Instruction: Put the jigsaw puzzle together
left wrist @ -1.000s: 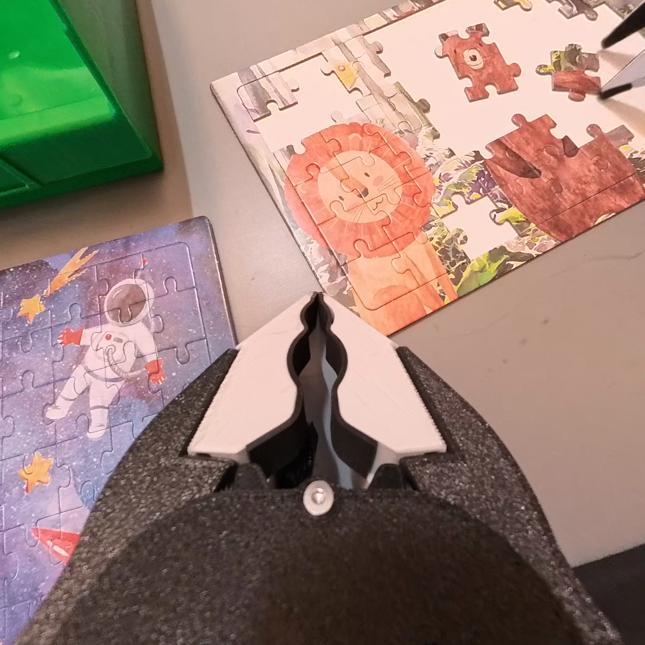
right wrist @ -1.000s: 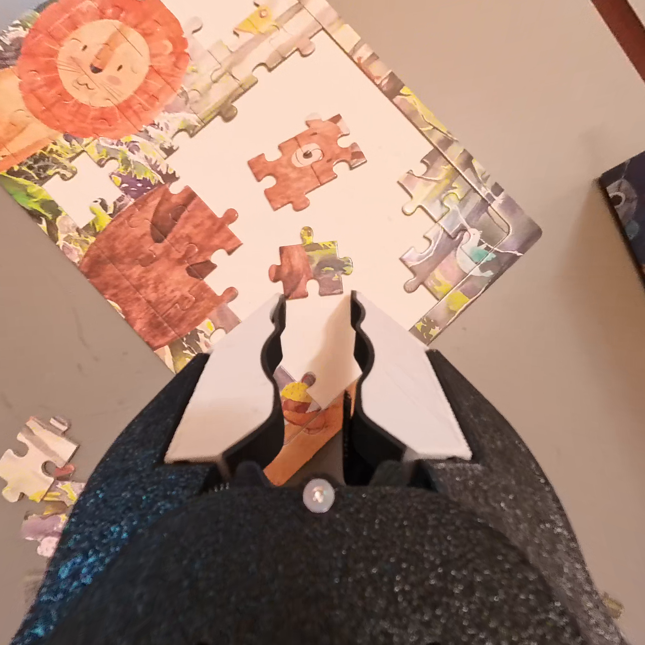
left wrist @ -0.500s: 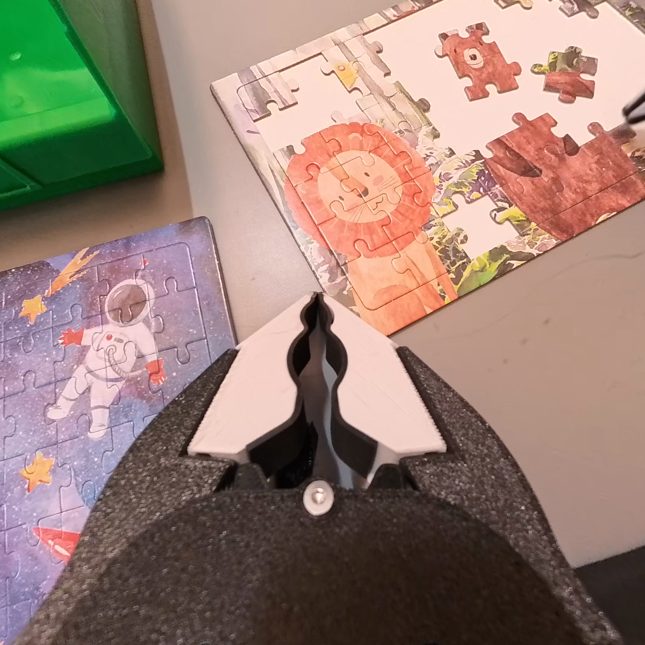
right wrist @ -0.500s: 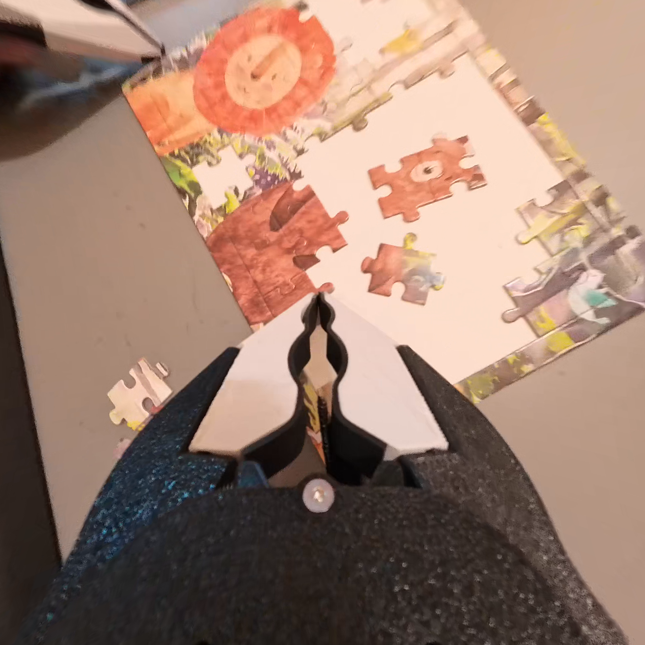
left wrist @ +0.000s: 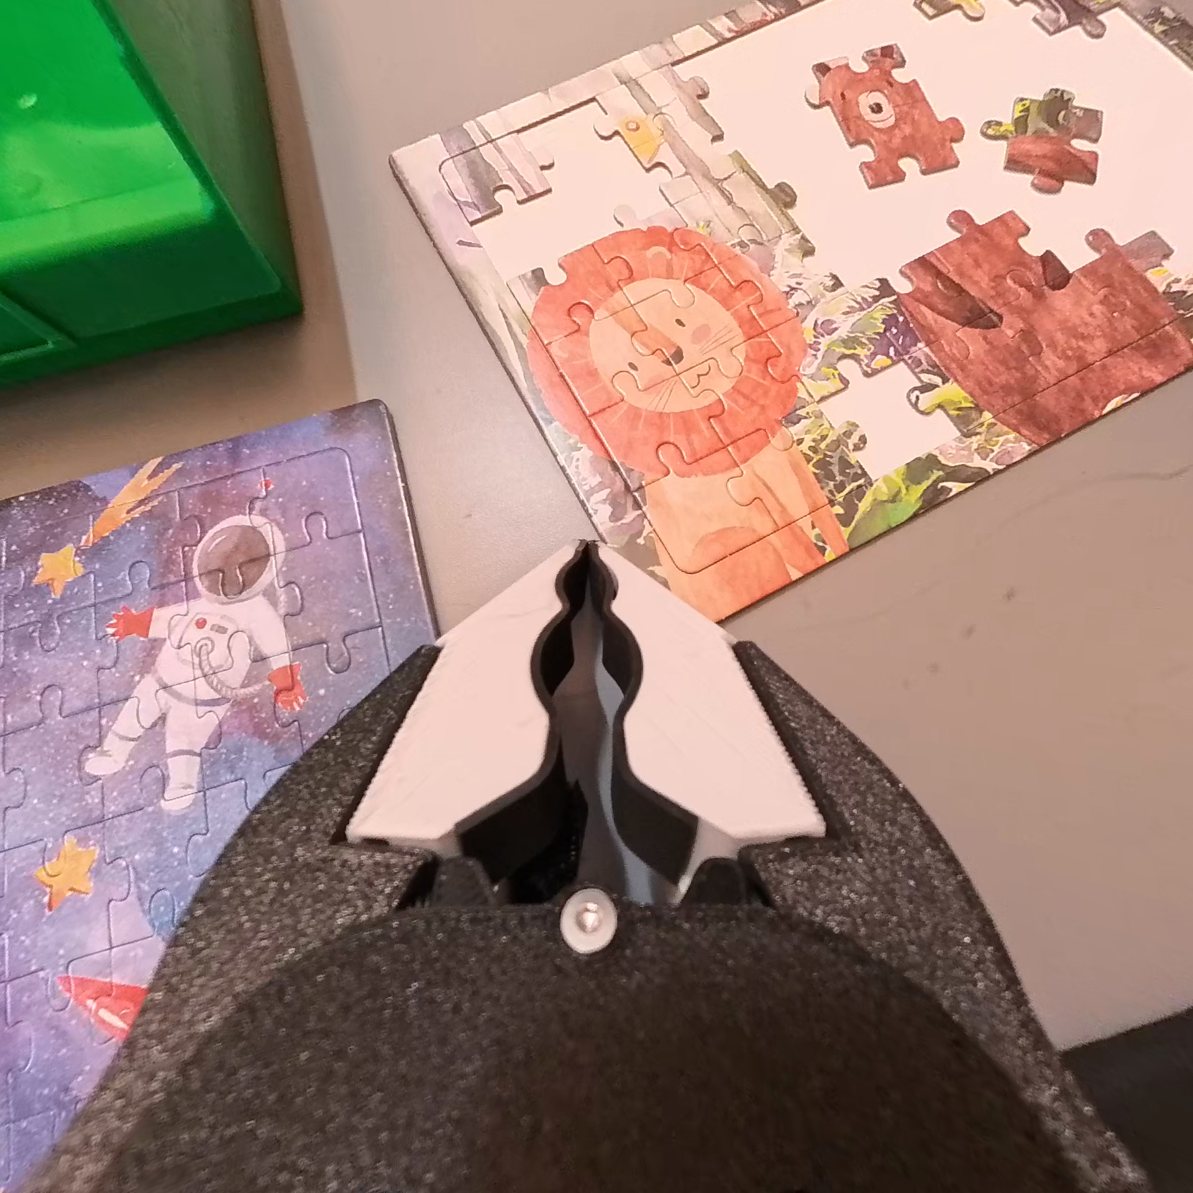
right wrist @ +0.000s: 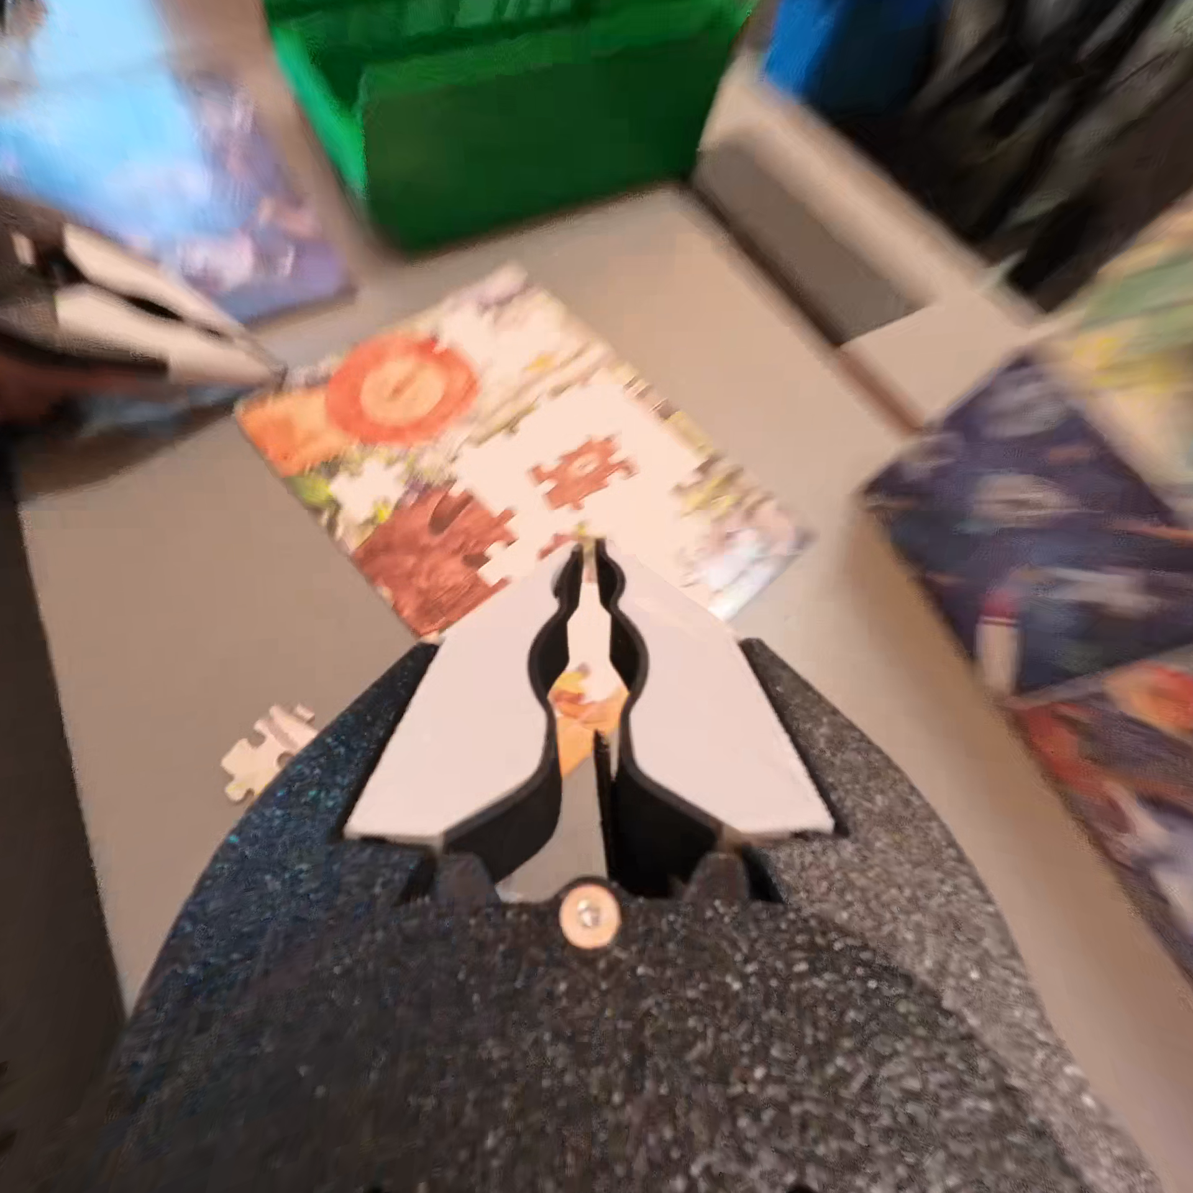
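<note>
Grey tabletop (left wrist: 968,742) carries everything; right wrist view is badly motion-blurred, so I read detail mostly from the left one. Nearest me, my left gripper (left wrist: 586,549) hangs over bare table between two puzzles, jaws pinched together on nothing, tips pointing at the near corner of the lion puzzle (left wrist: 742,361). My right gripper (right wrist: 589,547) is raised and tilted forward over that puzzle's near edge, jaws nearly closed with a thin gap at the tips; something orange shows in the gap lower down, but I can't tell whether it's held or just seen through. A loose pale piece (right wrist: 268,749) lies on the table just left of the right gripper body. To the left sits a finished astronaut puzzle (left wrist: 193,645). The lion puzzle is part done: lion and brown bear body (left wrist: 1065,323) are joined, white tray gaps remain, and a bear-face piece (left wrist: 884,122) and a brown-green piece (left wrist: 1046,145) lie loose on the bare white part, apart from each other. A green bin (left wrist: 129,193) sits by the far left edge, more puzzle boards at the right edge (right wrist: 1065,549). Risks, my judgement: moving this fast, the right tips could sweep loose pieces off the tray or nudge the board; the thin flat pieces could slip a pinch; the idle left gripper isn't bracing the board.
</note>
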The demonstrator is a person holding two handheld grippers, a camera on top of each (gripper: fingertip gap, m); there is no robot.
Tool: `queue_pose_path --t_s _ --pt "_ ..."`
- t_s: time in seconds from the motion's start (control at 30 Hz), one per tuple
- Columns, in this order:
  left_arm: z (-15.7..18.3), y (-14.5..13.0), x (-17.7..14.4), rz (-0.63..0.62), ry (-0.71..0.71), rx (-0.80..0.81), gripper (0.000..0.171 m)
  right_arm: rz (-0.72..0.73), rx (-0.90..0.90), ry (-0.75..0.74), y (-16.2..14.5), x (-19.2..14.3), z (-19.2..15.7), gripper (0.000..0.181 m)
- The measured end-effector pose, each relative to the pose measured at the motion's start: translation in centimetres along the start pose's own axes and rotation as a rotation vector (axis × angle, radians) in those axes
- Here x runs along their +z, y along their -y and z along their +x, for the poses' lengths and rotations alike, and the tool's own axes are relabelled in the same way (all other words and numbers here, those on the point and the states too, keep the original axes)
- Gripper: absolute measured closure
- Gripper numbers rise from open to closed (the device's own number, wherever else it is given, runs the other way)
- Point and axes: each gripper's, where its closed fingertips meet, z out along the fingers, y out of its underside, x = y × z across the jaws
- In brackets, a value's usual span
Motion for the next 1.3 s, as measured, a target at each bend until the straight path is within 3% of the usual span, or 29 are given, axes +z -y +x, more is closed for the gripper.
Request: queue_pose_path --t_s 0.07,0.13,0.23,0.33,0.47,0.57,0.67,0.83,1.03,1.3 --pt "0.0 0.0 0.0 0.0 0.0 -0.001 0.171 0.187 0.033 -0.144 1.8 -6.3 2.1 0.172" --pt "-0.1 0.0 0.0 0.0 0.008 -0.001 0.17 0.287 0.094 -0.253 1.0 -12.2 3.7 0.17" --pt "-0.5 0.0 -0.2 0.001 0.054 0.017 0.169 0.178 0.282 -0.318 -6.0 -17.0 5.3 0.149" --pt "-0.9 0.3 -0.4 0.015 0.113 0.04 0.169 0.023 0.433 -0.495 -14.9 -19.2 7.7 0.147" --pt "-0.8 2.4 -2.1 0.11 0.161 0.028 0.168 -0.079 0.474 -0.529 -20.4 -18.6 8.6 0.148" --pt "1.7 5.2 -3.4 0.233 0.091 0.027 0.168 -0.192 0.463 -0.427 -21.2 -15.7 8.6 0.136" --pt "6.0 7.5 -4.6 0.362 -0.054 0.045 0.168 -0.303 0.336 -0.433 -21.4 -13.3 10.8 0.135" --pt "9.3 8.3 -4.7 0.478 -0.083 0.147 0.169 -0.411 0.396 -0.277 -22.2 -10.6 11.3 0.139" --pt "10.0 7.9 -3.9 0.466 -0.083 0.208 0.169 -0.378 0.464 -0.259 -22.3 -9.9 12.2 0.142" --pt "9.2 7.3 -3.2 0.424 -0.101 0.145 0.169 -0.483 0.296 -0.303 -22.1 -9.6 11.6 0.162"
